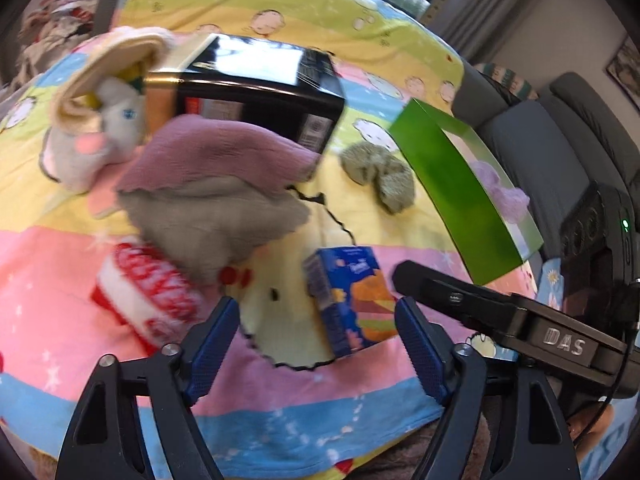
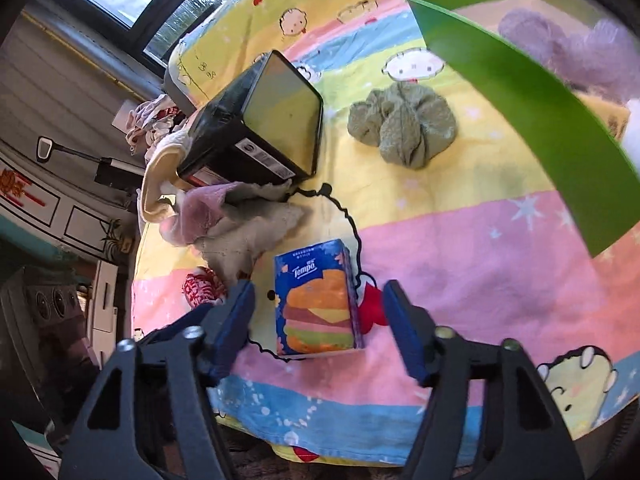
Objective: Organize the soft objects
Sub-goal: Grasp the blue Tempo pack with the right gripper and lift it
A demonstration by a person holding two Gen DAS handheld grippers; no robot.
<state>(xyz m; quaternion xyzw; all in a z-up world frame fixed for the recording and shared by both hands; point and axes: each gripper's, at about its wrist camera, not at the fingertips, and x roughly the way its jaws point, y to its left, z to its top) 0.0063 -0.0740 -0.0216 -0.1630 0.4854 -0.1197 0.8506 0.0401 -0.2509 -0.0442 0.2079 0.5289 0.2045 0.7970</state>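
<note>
Two hand-held grippers hang over a bed covered by a striped cartoon blanket (image 2: 460, 248), both with jaws spread and nothing between the pads. Left hand-held gripper (image 1: 316, 320) is above bare blanket, with a red-and-white knitted piece (image 1: 148, 300) just to its left and the blue tissue pack (image 1: 352, 300) just inside its right finger, not touched. Right hand-held gripper (image 2: 318, 312) straddles the same tissue pack (image 2: 318, 300) (burger print, "Tempo" legible), pads clear of both sides; the pack lies flat on the pink stripe. Soft items still loose: mauve cloth (image 1: 216, 152) over a grey cloth (image 1: 216, 220), heaped against a black box (image 1: 264, 92) lying on its side; a grey plush toy (image 1: 100, 136) beside a cream knitted item (image 1: 108, 68) at far left; a crumpled green cloth (image 2: 402, 124) alone on the yellow stripe, between the black box and the green box (image 2: 520, 100). Green box stands open at right, with a lilac fluffy item (image 2: 560, 44) already inside. Left view is motion-blurred; finer detail unreadable.
</note>
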